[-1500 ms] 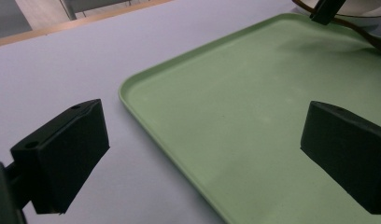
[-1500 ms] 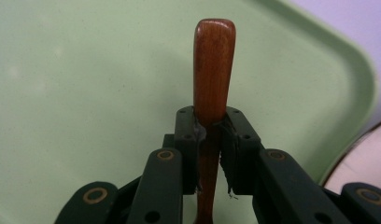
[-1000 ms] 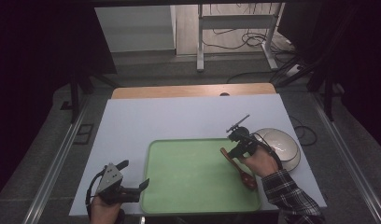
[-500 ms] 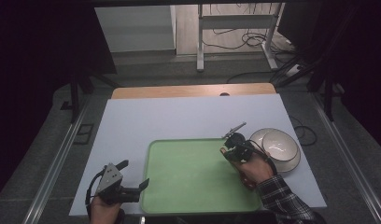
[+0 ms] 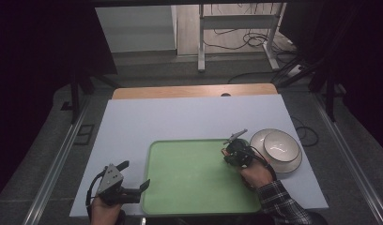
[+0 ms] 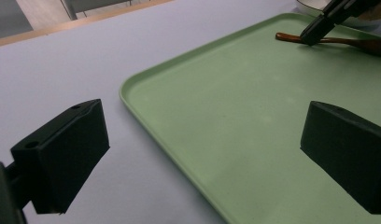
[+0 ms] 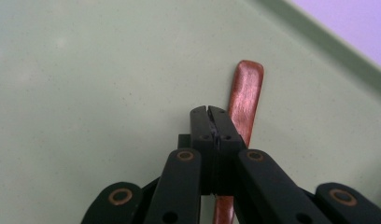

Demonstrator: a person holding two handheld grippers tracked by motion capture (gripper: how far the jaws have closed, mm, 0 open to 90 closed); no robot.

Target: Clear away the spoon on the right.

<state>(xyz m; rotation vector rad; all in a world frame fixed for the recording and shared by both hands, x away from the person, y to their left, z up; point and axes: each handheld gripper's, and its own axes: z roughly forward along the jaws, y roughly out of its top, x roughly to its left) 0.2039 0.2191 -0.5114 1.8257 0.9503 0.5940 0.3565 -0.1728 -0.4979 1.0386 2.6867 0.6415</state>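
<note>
The left gripper (image 5: 133,185) rests at the near left of the counter (image 5: 189,117), just beside the tray's (image 5: 189,173) left rim, its fingers (image 6: 62,154) spread wide with nothing between them. Farther right, the right gripper (image 5: 229,154) points down over the tray's right part, fingers (image 7: 209,122) clenched together, having just closed; the brown wooden spoon (image 7: 244,93) lies flat on the tray right beside and under the tips, and whether they pinch it cannot be told. Beyond the tray's right rim sit the stacked bowls (image 5: 276,147).
</note>
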